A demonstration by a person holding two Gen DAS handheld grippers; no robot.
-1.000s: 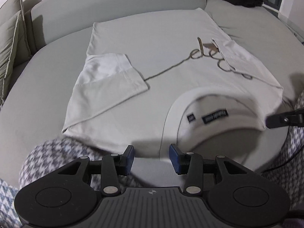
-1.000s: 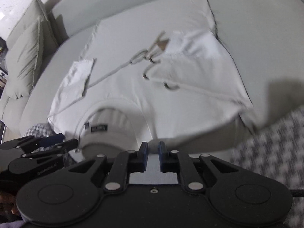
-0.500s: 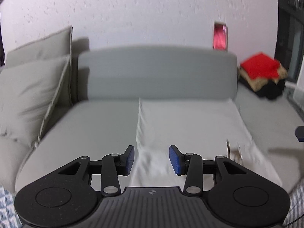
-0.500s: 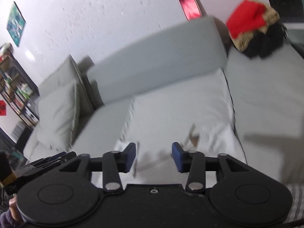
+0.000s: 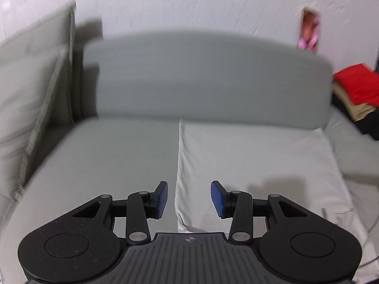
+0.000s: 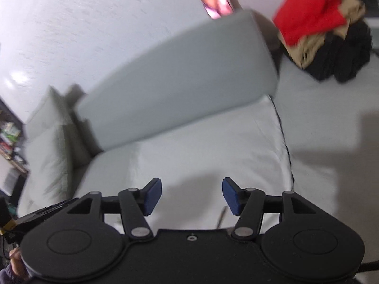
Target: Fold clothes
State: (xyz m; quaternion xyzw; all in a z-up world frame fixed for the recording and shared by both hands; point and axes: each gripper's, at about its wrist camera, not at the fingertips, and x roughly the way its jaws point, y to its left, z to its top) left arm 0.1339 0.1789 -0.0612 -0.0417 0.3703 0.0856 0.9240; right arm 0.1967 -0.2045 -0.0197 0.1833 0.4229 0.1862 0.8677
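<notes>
On sofa (image 5: 123,165) at your 12 o'clock, white shirt (image 5: 248,161) lies flat, ready for next fold. Left gripper (image 5: 189,200) empty, blue pads apart. Right gripper (image 6: 191,195) jaws opening, nothing between.

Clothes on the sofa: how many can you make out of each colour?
White: 1, the T-shirt spread on the seat
Red: 1, the folded top crowning the pile
Tan: 1, beneath it
Black: 1 dark heap, items indistinguishable
Total: 4
</notes>
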